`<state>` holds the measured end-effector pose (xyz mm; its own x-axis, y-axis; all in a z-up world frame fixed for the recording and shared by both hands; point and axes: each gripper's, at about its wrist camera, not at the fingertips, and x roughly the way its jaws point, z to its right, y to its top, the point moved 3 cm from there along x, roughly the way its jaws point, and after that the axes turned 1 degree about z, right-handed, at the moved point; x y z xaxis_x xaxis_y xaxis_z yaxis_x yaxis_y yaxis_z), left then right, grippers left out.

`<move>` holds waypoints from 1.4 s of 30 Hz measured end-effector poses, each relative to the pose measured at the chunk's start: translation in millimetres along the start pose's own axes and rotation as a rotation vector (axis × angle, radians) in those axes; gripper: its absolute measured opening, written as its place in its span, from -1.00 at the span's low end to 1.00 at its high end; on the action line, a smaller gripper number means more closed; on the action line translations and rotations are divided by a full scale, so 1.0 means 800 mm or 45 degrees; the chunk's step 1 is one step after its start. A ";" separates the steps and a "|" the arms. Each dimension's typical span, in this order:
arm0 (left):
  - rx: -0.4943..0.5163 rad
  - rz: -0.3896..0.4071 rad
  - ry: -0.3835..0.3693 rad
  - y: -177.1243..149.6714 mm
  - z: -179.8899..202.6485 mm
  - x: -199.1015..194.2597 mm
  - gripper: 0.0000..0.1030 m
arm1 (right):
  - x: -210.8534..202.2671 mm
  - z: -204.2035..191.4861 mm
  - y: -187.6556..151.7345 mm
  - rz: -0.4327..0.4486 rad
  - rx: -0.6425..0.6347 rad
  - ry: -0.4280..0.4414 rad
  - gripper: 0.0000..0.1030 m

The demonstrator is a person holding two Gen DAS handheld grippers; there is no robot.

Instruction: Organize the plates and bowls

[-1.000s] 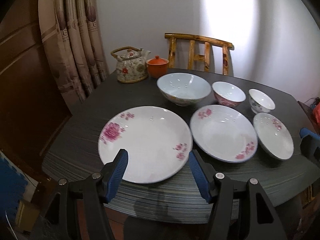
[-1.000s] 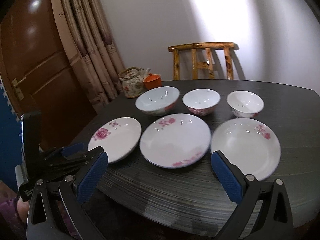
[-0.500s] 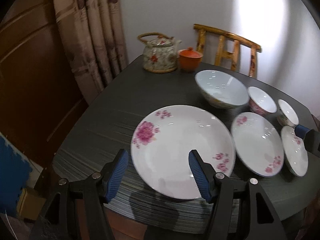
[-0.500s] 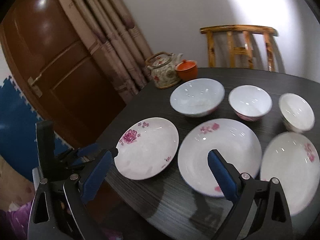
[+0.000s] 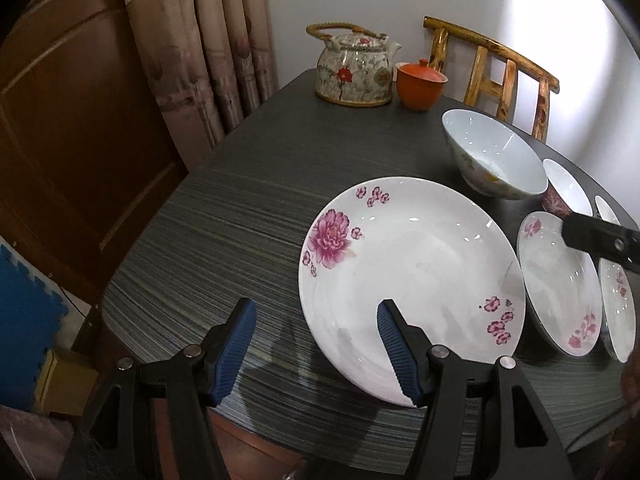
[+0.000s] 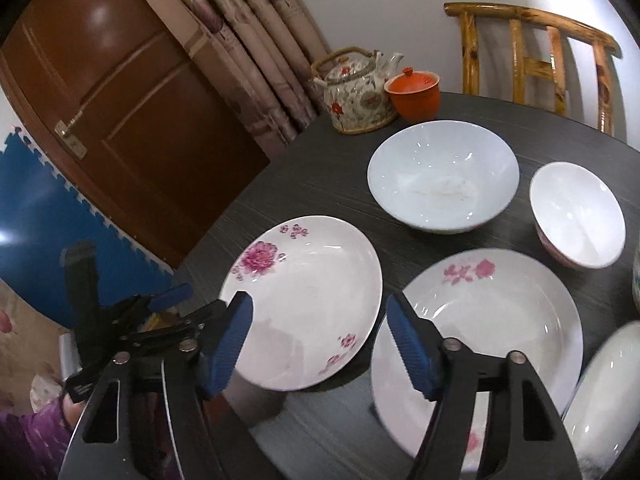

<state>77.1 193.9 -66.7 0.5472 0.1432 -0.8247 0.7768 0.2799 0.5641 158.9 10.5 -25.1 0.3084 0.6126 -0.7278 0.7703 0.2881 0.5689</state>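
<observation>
Both grippers have swung left: left gripper [image 5: 316, 340], jaws apart, straddles the large plate's [image 5: 416, 256] near-left rim to grip it; right gripper [image 6: 318, 332] hovers spread.

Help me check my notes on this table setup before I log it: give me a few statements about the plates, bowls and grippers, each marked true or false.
1. The left gripper is open and holds nothing. True.
2. The largest plate is stacked on the middle plate. False: they lie side by side on the table.
3. The large bowl stands beyond the plates, nearer the teapot. True.
4. The right gripper is shut on a bowl. False: it is open and empty.
5. The orange lidded cup sits inside the large bowl. False: it stands beside the teapot.
</observation>
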 end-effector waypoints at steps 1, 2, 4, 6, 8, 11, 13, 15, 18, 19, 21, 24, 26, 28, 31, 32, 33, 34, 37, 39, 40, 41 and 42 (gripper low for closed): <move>-0.009 -0.009 -0.003 0.000 -0.002 0.003 0.25 | 0.008 0.003 0.004 -0.016 0.001 -0.010 0.27; -0.019 -0.020 -0.009 0.000 -0.004 0.006 0.25 | 0.014 0.007 0.007 -0.030 0.009 -0.002 0.27; -0.040 -0.039 -0.031 0.000 -0.007 0.011 0.25 | 0.023 0.014 0.013 -0.046 0.020 -0.006 0.27; -0.061 -0.050 -0.051 0.001 -0.011 0.016 0.25 | 0.032 0.019 0.017 -0.060 0.019 -0.014 0.27; -0.076 -0.060 -0.082 0.000 -0.013 0.021 0.25 | 0.041 0.022 0.020 -0.077 0.022 -0.007 0.25; -0.085 -0.082 -0.100 -0.002 -0.012 0.028 0.25 | 0.058 0.025 0.021 -0.117 0.010 0.001 0.09; -0.088 -0.088 -0.125 -0.003 -0.011 0.033 0.25 | 0.069 0.026 0.021 -0.140 0.002 -0.008 0.09; -0.096 -0.104 -0.144 -0.006 -0.011 0.038 0.25 | 0.080 0.026 0.023 -0.159 -0.013 -0.008 0.06; -0.124 -0.121 -0.183 -0.009 -0.013 0.045 0.25 | 0.098 0.027 0.023 -0.204 -0.037 -0.027 -0.18; -0.130 -0.131 -0.195 -0.009 -0.013 0.049 0.25 | 0.103 0.030 0.023 -0.224 -0.036 -0.030 -0.28; -0.138 -0.146 -0.212 -0.011 -0.012 0.054 0.25 | 0.115 0.034 0.020 -0.276 -0.037 -0.052 -0.46; -0.109 -0.137 -0.211 -0.013 -0.007 0.058 -0.24 | 0.120 0.035 0.019 -0.287 -0.050 -0.052 -0.59; -0.097 -0.134 -0.185 -0.011 -0.008 0.059 -0.41 | 0.121 0.040 0.019 -0.290 -0.036 -0.055 -0.80; -0.137 -0.130 -0.206 -0.009 -0.014 0.060 -0.52 | 0.122 0.044 0.019 -0.294 -0.008 -0.023 -0.83; -0.209 -0.140 -0.235 -0.005 -0.032 0.063 -0.61 | 0.125 0.042 0.023 -0.282 -0.020 -0.044 -0.84; -0.221 -0.138 -0.227 -0.004 -0.036 0.063 -0.62 | 0.127 0.042 0.024 -0.278 -0.009 -0.044 -0.84; -0.227 -0.135 -0.220 -0.004 -0.039 0.063 -0.63 | 0.128 0.042 0.025 -0.275 0.001 -0.043 -0.84; -0.234 -0.133 -0.214 -0.004 -0.042 0.062 -0.63 | 0.129 0.041 0.026 -0.273 0.007 -0.039 -0.84; -0.258 -0.128 -0.211 -0.002 -0.050 0.062 -0.64 | 0.135 0.034 0.028 -0.268 0.019 -0.029 -0.84; -0.252 -0.122 -0.200 0.002 -0.047 0.061 -0.64 | 0.139 0.030 0.030 -0.258 0.021 -0.028 -0.84; -0.253 -0.119 -0.198 0.002 -0.048 0.061 -0.64 | 0.140 0.030 0.030 -0.252 0.027 -0.029 -0.84; -0.254 -0.115 -0.196 0.002 -0.049 0.060 -0.64 | 0.142 0.030 0.032 -0.245 0.038 -0.028 -0.84; -0.252 -0.107 -0.189 0.003 -0.049 0.058 -0.64 | 0.142 0.030 0.033 -0.242 0.045 -0.025 -0.84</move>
<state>92.0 238.0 -105.5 0.5342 -0.0253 -0.8450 0.7536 0.4672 0.4624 227.7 70.0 -102.3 0.1660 0.5349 -0.8285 0.8348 0.3710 0.4068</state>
